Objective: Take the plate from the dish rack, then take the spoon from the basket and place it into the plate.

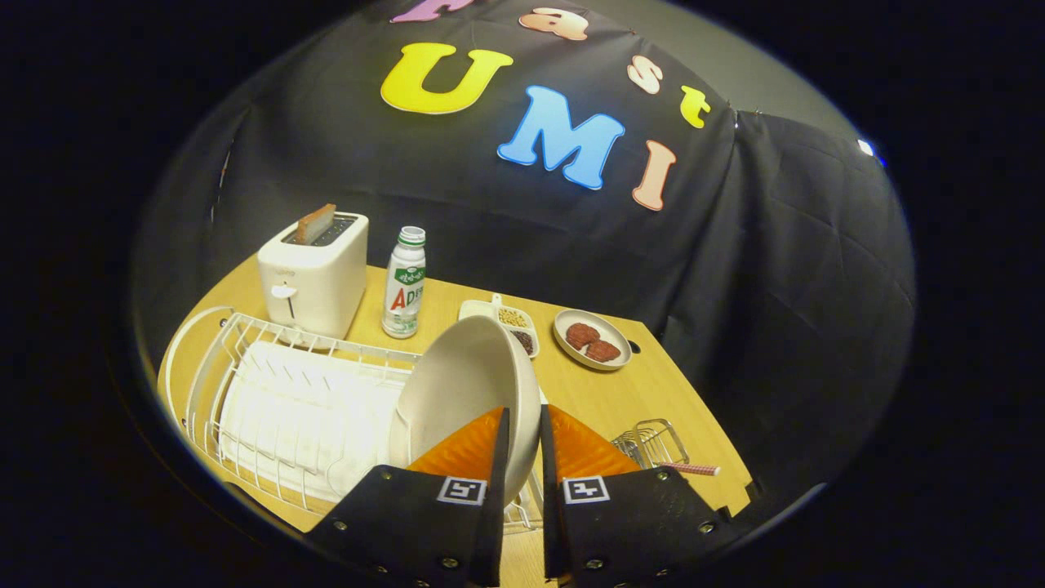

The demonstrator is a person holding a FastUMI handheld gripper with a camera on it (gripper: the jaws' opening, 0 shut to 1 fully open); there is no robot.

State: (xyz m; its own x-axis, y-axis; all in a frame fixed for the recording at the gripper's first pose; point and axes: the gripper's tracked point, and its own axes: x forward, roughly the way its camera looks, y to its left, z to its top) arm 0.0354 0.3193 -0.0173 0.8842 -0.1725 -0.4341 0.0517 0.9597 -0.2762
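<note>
Tool (pixel 522 437) clamped on plate (pixel 469 392) rim above dish rack (pixel 269 408); spoon (pixel 690 469) in basket (pixel 653 445); toaster (pixel 314 273) holds toast (pixel 316 222).

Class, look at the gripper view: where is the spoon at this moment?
The spoon lies in the small wire basket on the table, just beside the gripper, whose fingers are shut on the plate over the dish rack.
</note>
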